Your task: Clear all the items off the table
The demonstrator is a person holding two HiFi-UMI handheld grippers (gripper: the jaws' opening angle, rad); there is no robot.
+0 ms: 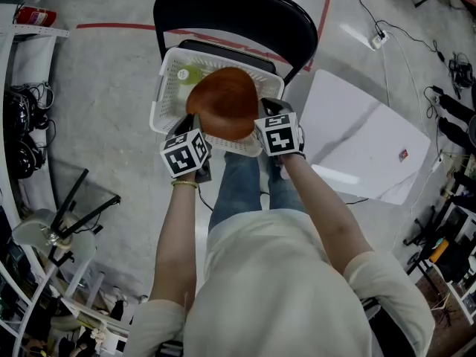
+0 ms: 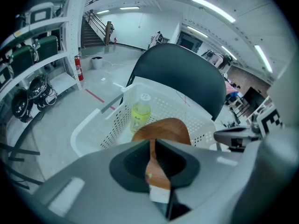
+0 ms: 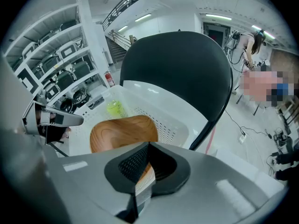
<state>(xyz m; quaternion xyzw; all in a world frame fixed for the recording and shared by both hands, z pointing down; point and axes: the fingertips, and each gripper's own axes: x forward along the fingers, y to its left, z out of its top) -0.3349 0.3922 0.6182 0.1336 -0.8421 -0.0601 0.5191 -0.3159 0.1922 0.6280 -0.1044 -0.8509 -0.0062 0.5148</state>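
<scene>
Counting from the head view: two grippers, one wooden tray [image 1: 225,103], one white perforated basket [image 1: 165,95], one yellow-green bottle [image 1: 187,74], one black chair [image 1: 223,13] and one white table [image 1: 364,140]. The left gripper [image 1: 195,125] is clamping the tray's rim at 7 o'clock and the right gripper [image 1: 262,117] is clamping it at 4 o'clock; each gripper view is showing a thin wooden edge pinched between closed jaws. The tray is hanging tilted over the basket, covering its middle and its 5 o'clock side, and its near edge is overlapping the basket's near rim. The basket is sitting on the chair seat, with the chair back rising just behind its 12 o'clock wall. The bottle, white-capped, is lying inside the basket toward its 11 o'clock corner, partly showing past the tray's far edge. Each gripper is carrying a cube with black-and-white square markers. The bottle's label is too small to read, and so is the small red sticker [image 1: 403,155] on the table. The table is standing at 3 o'clock of the chair, well apart from the basket. Open grey floor is lying at 9 o'clock of the chair, with a red line [image 1: 119,27] running across it toward 11 o'clock.
</scene>
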